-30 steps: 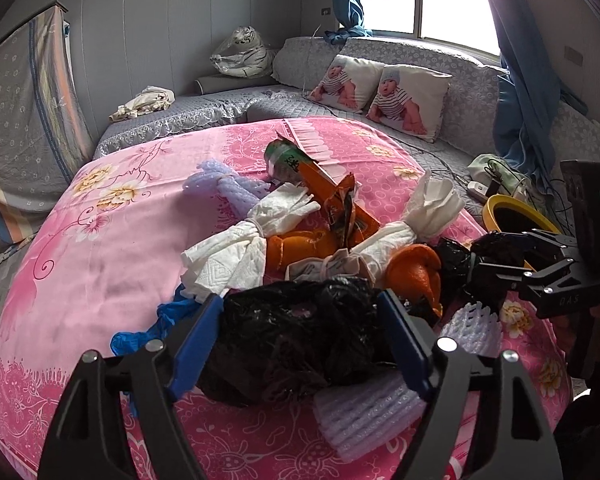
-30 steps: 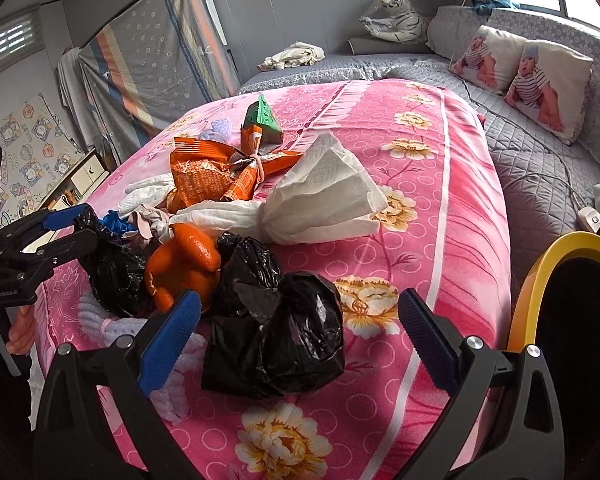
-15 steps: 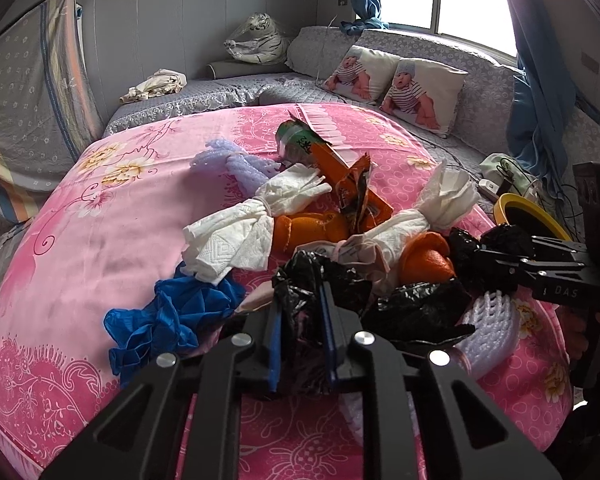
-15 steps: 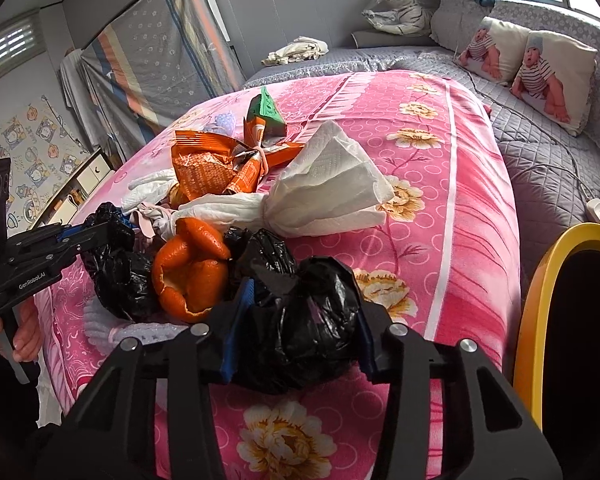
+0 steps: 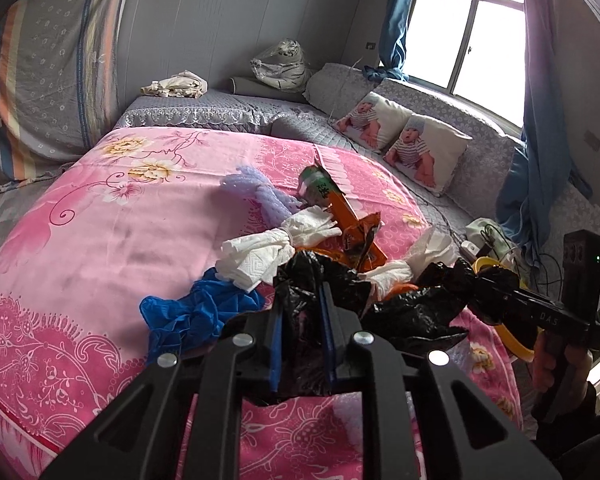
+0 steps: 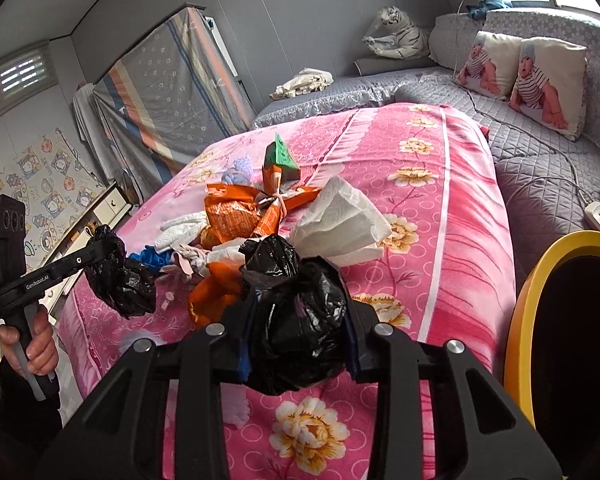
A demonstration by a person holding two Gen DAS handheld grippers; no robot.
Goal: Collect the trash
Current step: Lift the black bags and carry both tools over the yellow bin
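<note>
My left gripper (image 5: 302,294) is shut on a crumpled black plastic bag (image 5: 332,280) and holds it a little above the pink bed cover (image 5: 100,240). From the right wrist view, that left gripper (image 6: 100,246) carries its bag (image 6: 120,284) at the left. My right gripper (image 6: 296,312) has a second black bag (image 6: 296,320) between its blue pads; the jaws are closing and press on it. In the pile behind lie a white tissue (image 6: 340,224), an orange snack wrapper (image 6: 232,216), a green carton (image 6: 280,156), orange peel (image 6: 216,292) and a blue glove (image 5: 192,316).
A yellow-rimmed bin (image 6: 528,292) stands by the bed's right edge. Purple foam netting (image 5: 256,188) lies further back on the cover. Grey quilted seating with two printed cushions (image 5: 420,152) runs behind, and cables with a power strip (image 5: 480,244) sit beside the bin.
Both grippers were wide open around the black bags. Each has closed on its bag and lifted it off the bed cover, and the left one has rolled somewhat.
</note>
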